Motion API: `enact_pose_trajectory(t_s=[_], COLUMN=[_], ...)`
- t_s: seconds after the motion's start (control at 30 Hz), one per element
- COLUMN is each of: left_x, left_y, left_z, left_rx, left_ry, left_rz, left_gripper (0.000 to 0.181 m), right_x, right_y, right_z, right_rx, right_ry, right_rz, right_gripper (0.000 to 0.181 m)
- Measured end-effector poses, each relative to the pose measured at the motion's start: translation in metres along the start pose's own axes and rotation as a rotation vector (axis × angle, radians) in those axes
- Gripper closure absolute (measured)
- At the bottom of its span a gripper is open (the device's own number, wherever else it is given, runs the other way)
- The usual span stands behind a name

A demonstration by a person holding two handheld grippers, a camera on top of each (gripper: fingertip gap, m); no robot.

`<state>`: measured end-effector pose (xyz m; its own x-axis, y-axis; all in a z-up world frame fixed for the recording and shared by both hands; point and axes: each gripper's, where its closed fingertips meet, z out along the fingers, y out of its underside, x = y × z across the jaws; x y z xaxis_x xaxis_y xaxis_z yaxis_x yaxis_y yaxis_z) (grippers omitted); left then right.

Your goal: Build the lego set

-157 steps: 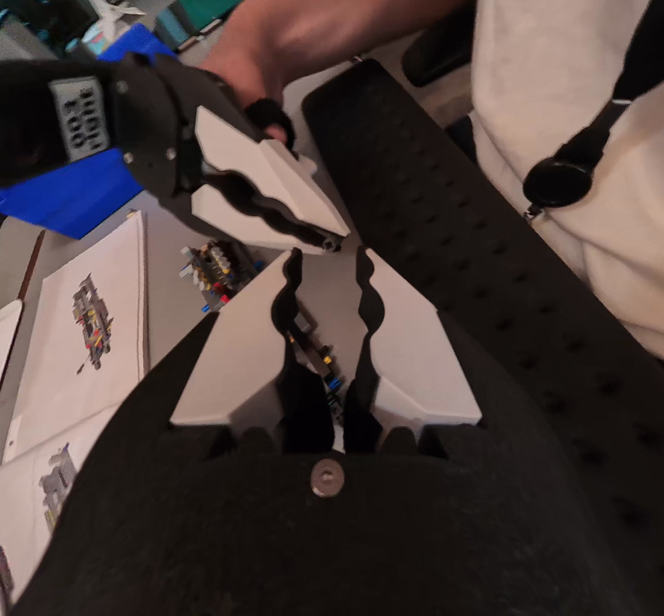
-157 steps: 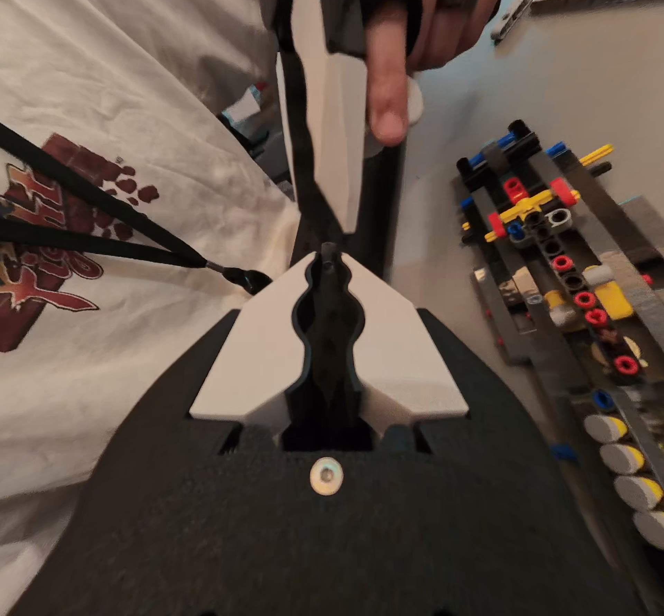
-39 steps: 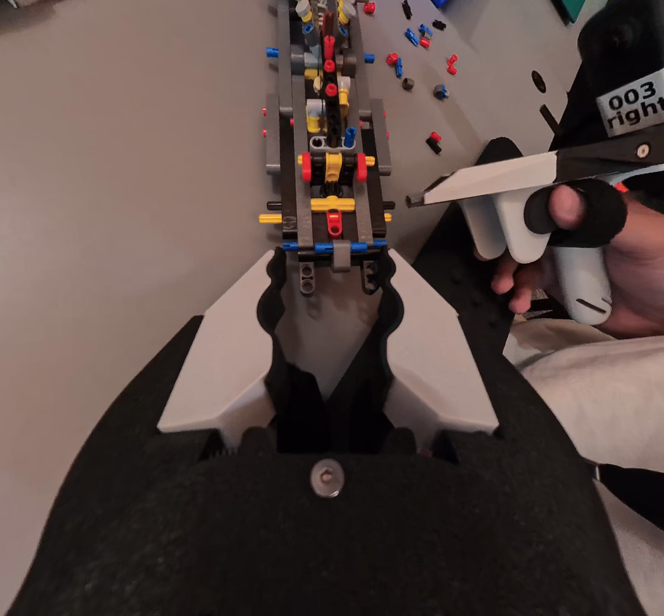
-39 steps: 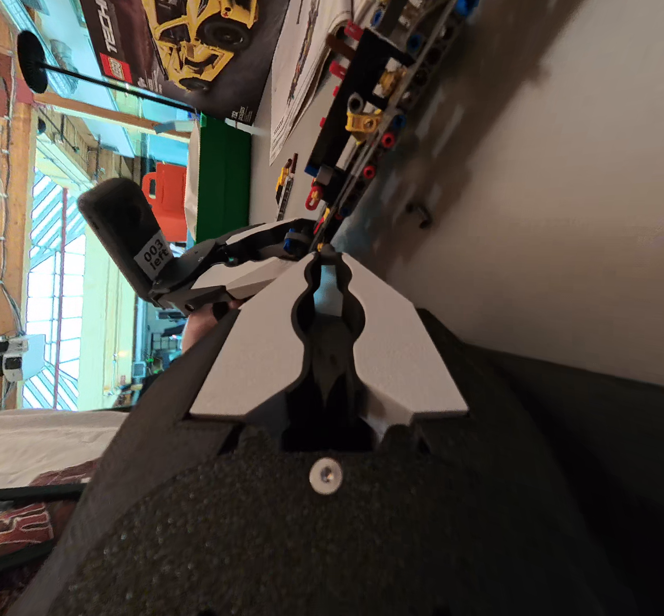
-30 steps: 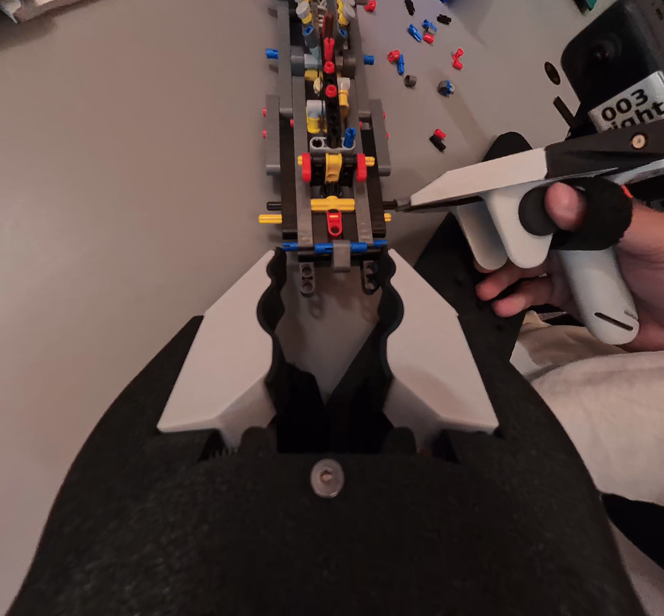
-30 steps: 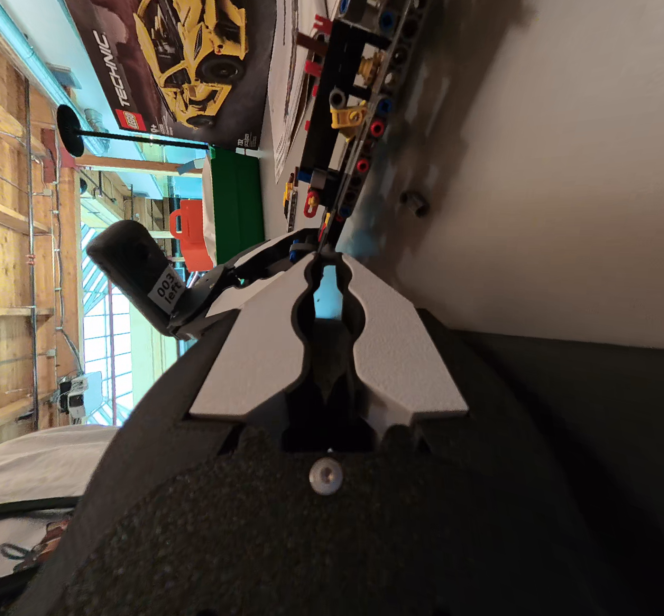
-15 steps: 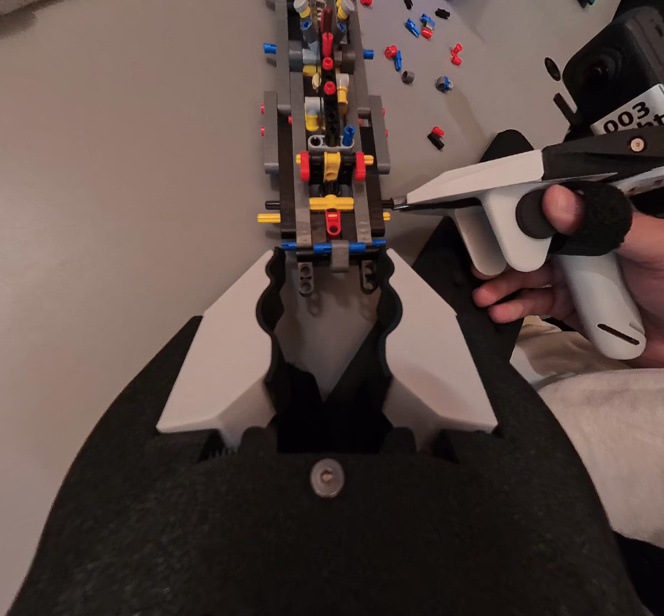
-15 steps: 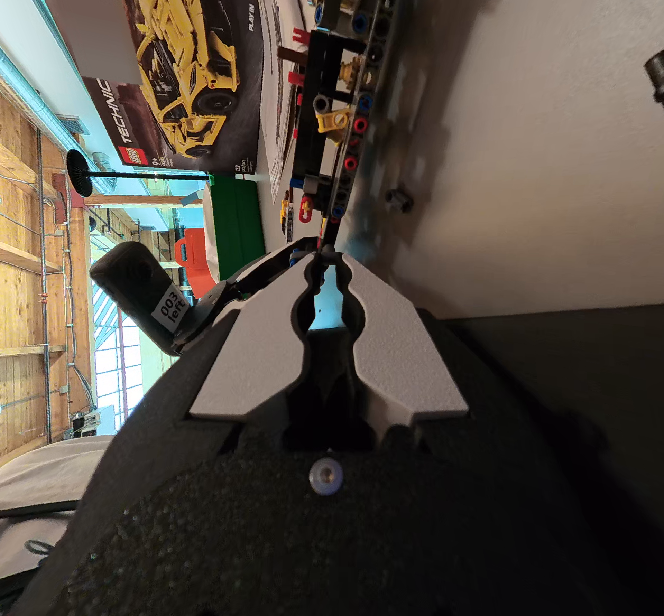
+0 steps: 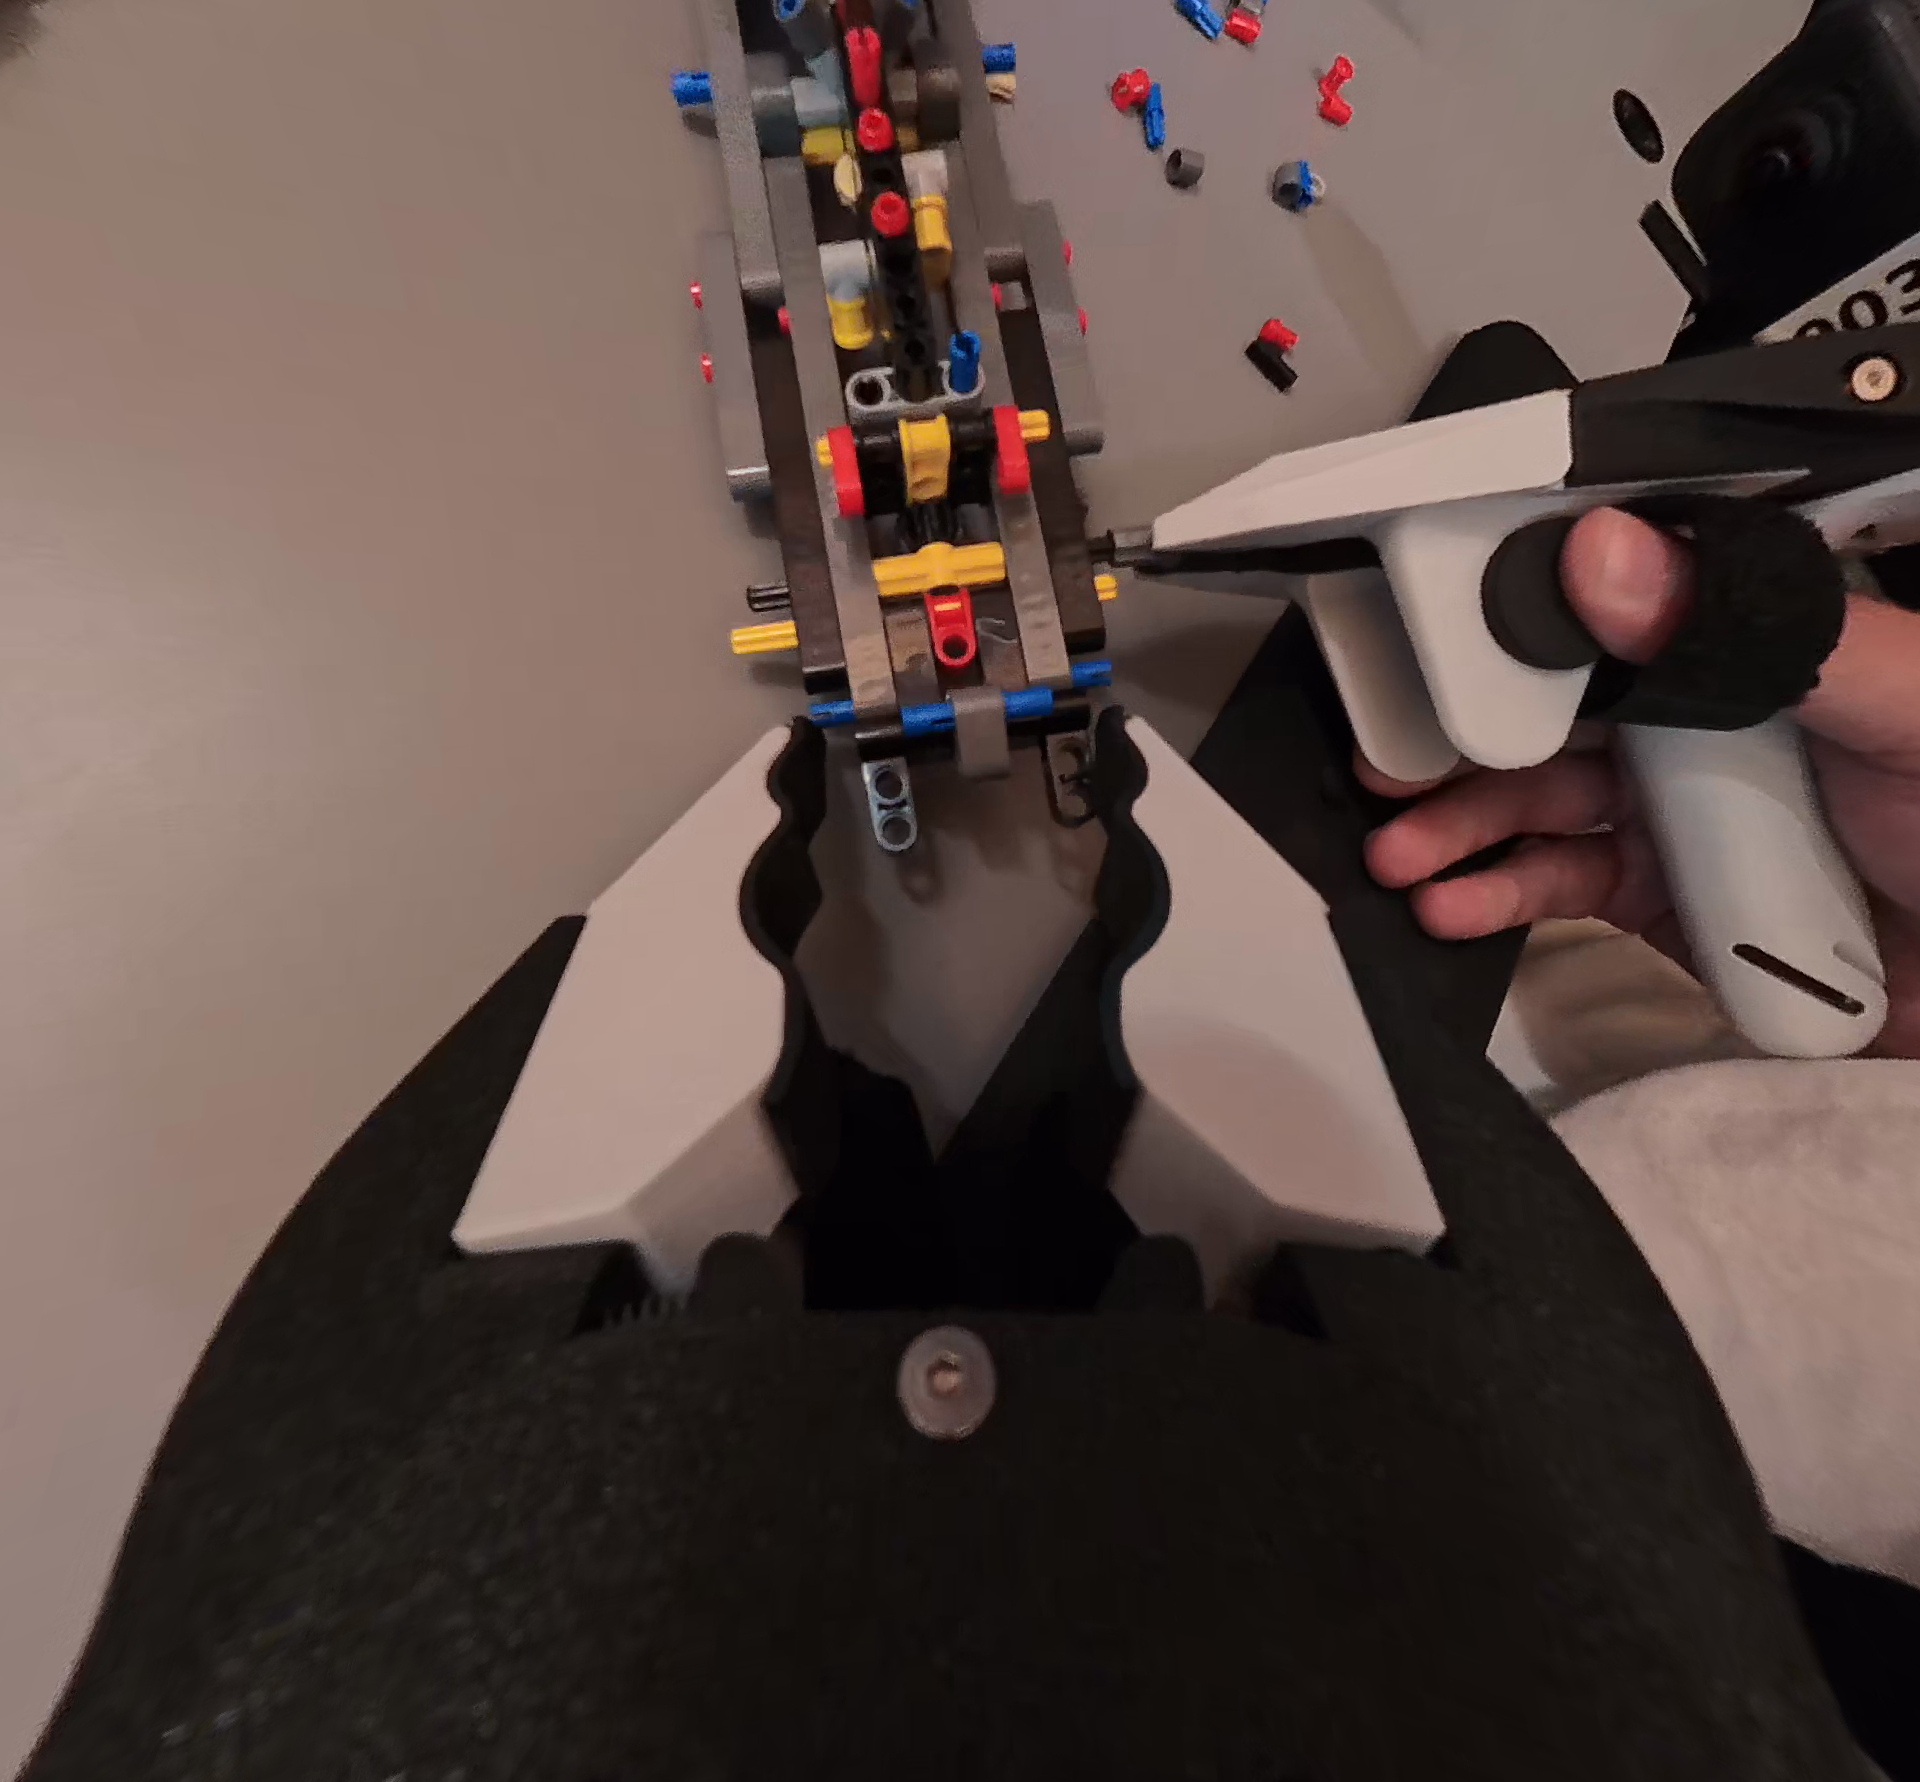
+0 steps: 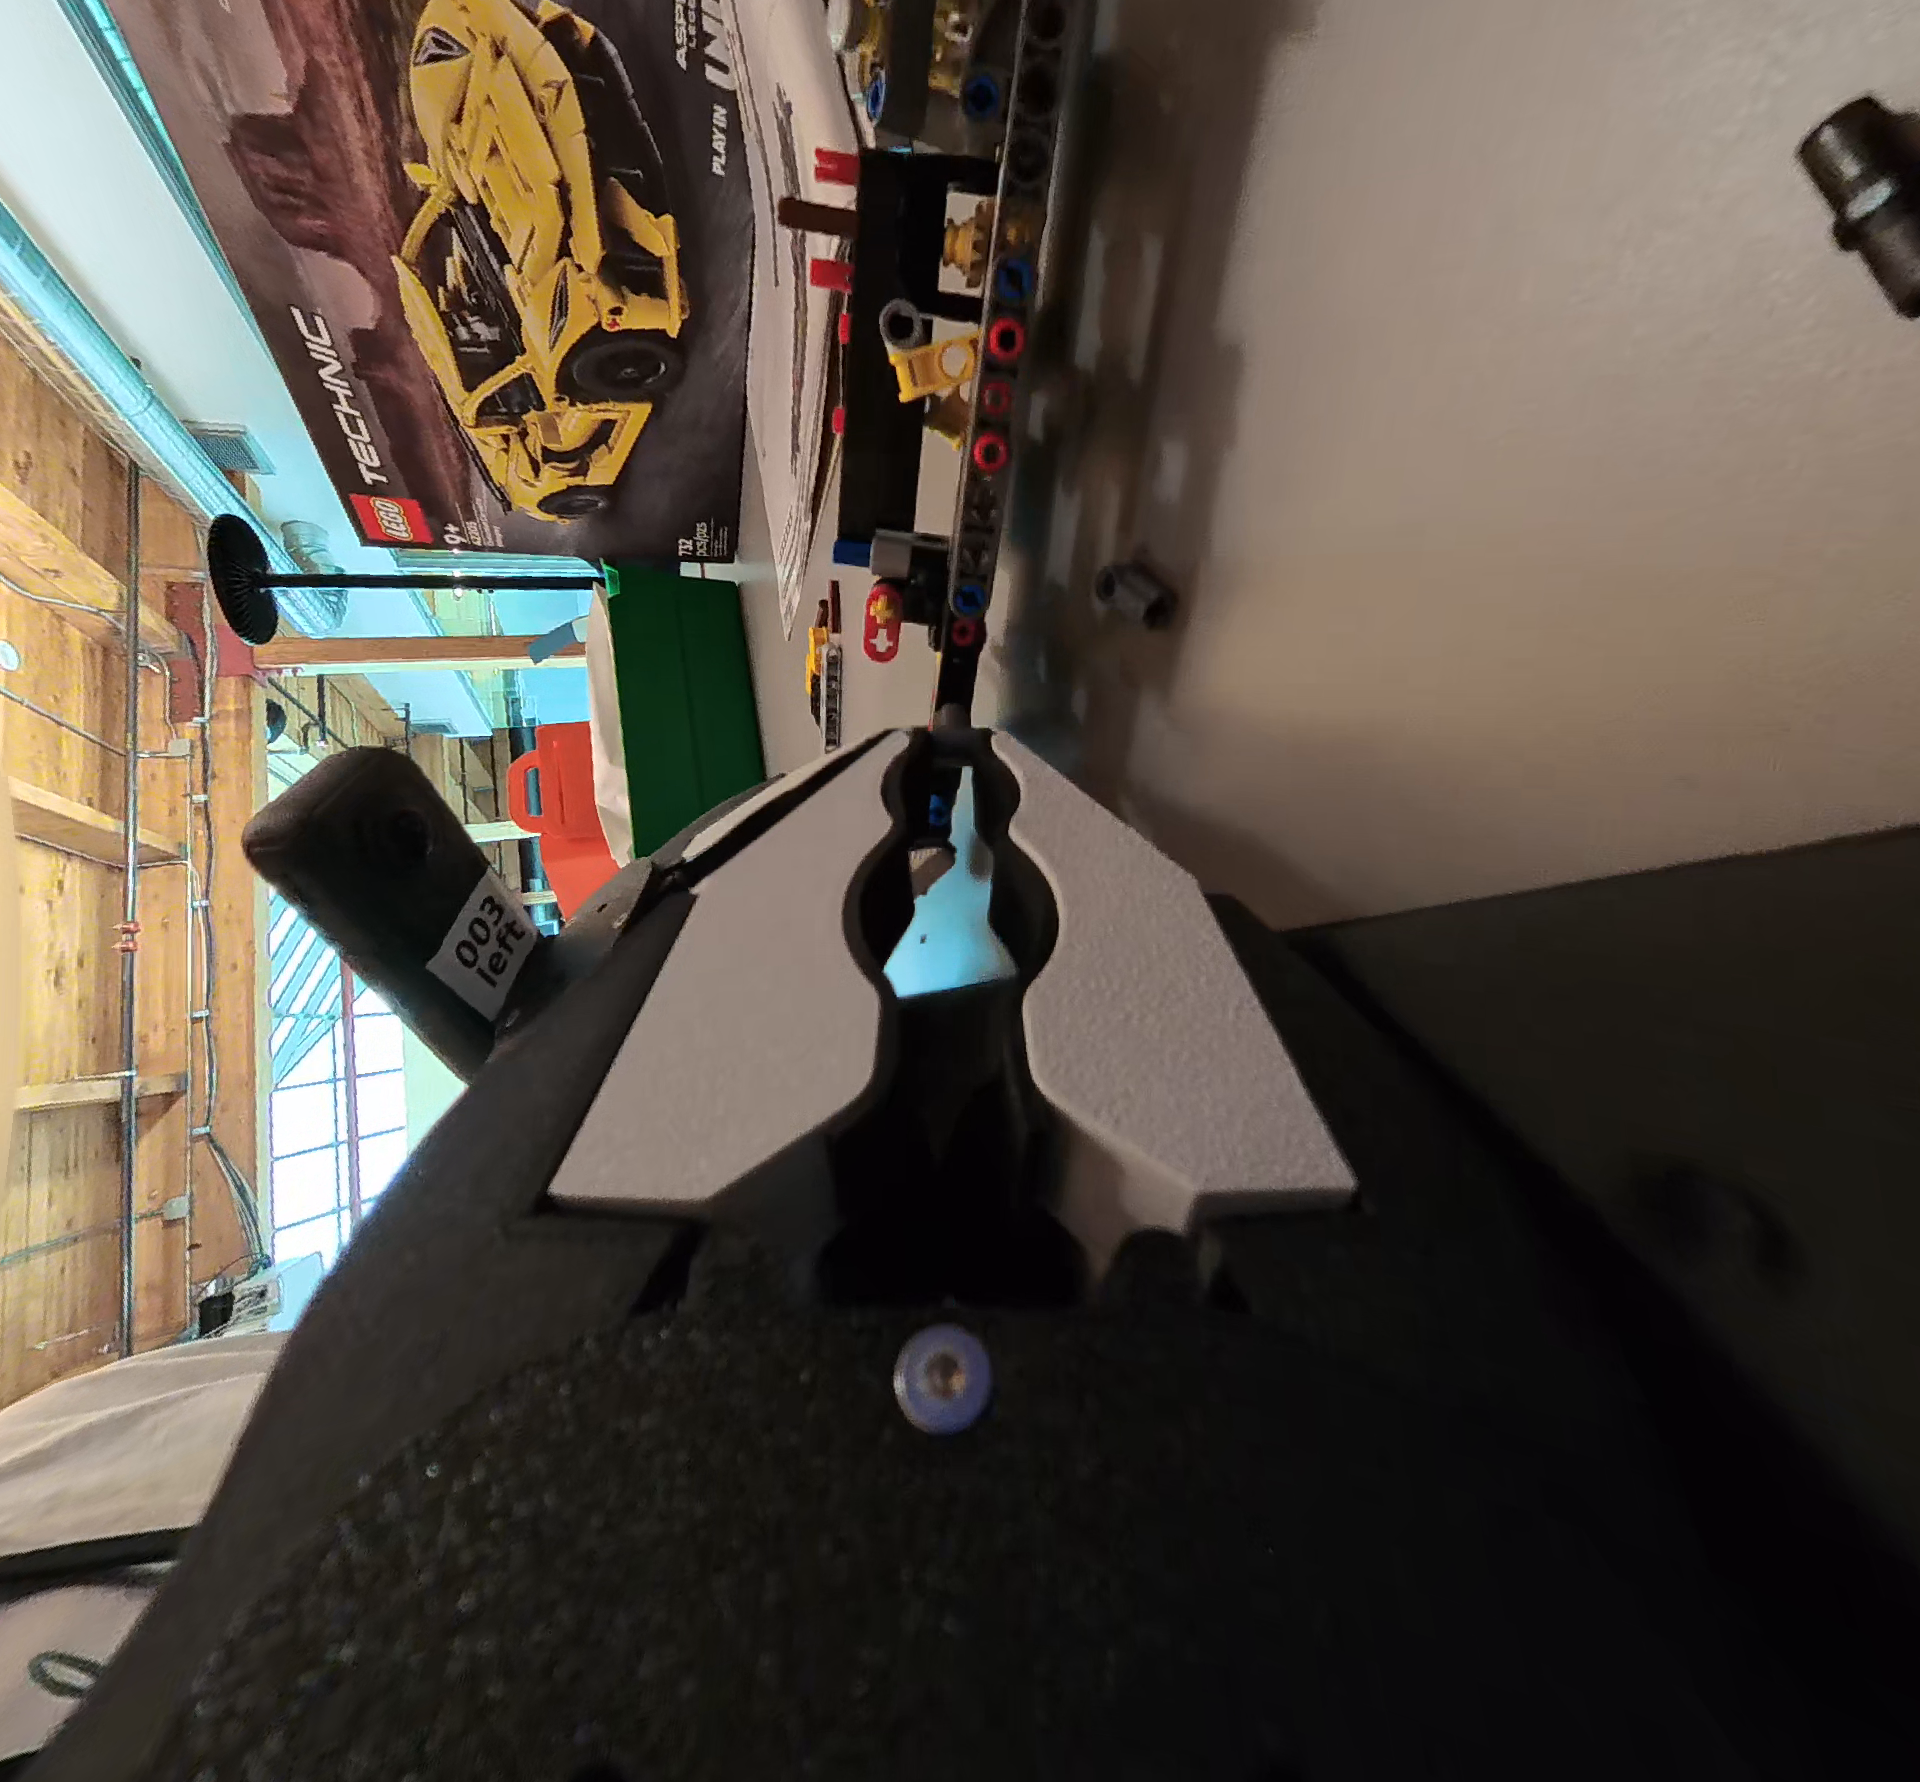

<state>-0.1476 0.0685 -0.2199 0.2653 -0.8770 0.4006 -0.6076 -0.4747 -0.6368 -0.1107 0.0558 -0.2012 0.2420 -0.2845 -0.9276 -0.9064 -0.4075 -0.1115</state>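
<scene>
A long lego chassis (image 9: 914, 444) of grey and black beams with red, yellow and blue pins lies on the grey table, running away from me. My left gripper (image 9: 956, 735) has its jaws wide apart, and its fingertips clasp the two sides of the chassis's near end. My right gripper (image 9: 1143, 553) comes in from the right, shut on a small black pin (image 9: 1107, 546) that touches the chassis's right side beam. In the right wrist view the right gripper (image 10: 948, 745) is turned on its side, with the pin (image 10: 948, 716) at its tips against the chassis (image 10: 987, 382).
Loose red, blue and black pins (image 9: 1236, 18) lie on the table right of the chassis. A black mat (image 9: 1403, 797) lies under the right hand. The set's box (image 10: 499, 257), a booklet (image 10: 790, 174) and a green bin (image 10: 675, 693) stand beyond the chassis. The tips of one gripper are about 5 cm away from the tips of the other.
My right gripper has moved left with the pin until the pin meets the chassis's right side. My left gripper has stayed on the chassis's near end.
</scene>
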Motion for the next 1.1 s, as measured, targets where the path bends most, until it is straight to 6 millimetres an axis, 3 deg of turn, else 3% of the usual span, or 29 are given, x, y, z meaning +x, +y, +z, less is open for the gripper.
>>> enact_pose_trajectory(t_s=[0.27,0.47,0.6,0.67,0.77,0.83,1.0,1.1], left_x=[-0.001,0.021,0.029,0.018,0.002,-0.007,0.012,0.021], left_y=[0.002,0.010,0.011,0.010,-0.005,-0.012,-0.027,-0.033], left_z=[-0.001,-0.008,-0.020,-0.026,-0.032,-0.027,-0.018,-0.011], left_rx=[-0.006,-0.075,-0.116,-0.128,-0.068,-0.041,-0.043,-0.062], left_ry=[0.011,0.238,0.448,0.482,0.565,0.583,0.733,0.813], left_rz=[-0.003,0.038,-0.045,-0.105,-0.296,-0.421,-0.569,-0.674], left_gripper=[0.130,0.127,0.126,0.125,0.139,0.144,0.150,0.169], right_x=[0.000,0.000,-0.002,-0.004,-0.008,-0.011,-0.016,-0.017], right_y=[0.003,-0.004,-0.006,-0.005,-0.006,-0.006,-0.006,-0.004], right_z=[0.002,-0.008,-0.014,-0.015,-0.018,-0.020,-0.022,-0.022], right_rx=[-0.064,-0.199,-0.256,-0.278,-0.300,-0.312,-0.338,-0.361], right_ry=[-0.004,-0.024,-0.056,-0.080,-0.138,-0.173,-0.236,-0.249], right_rz=[-0.019,-0.059,-0.056,-0.045,0.013,0.048,0.104,0.105], right_gripper=[0.176,0.175,0.175,0.176,0.176,0.176,0.176,0.176])
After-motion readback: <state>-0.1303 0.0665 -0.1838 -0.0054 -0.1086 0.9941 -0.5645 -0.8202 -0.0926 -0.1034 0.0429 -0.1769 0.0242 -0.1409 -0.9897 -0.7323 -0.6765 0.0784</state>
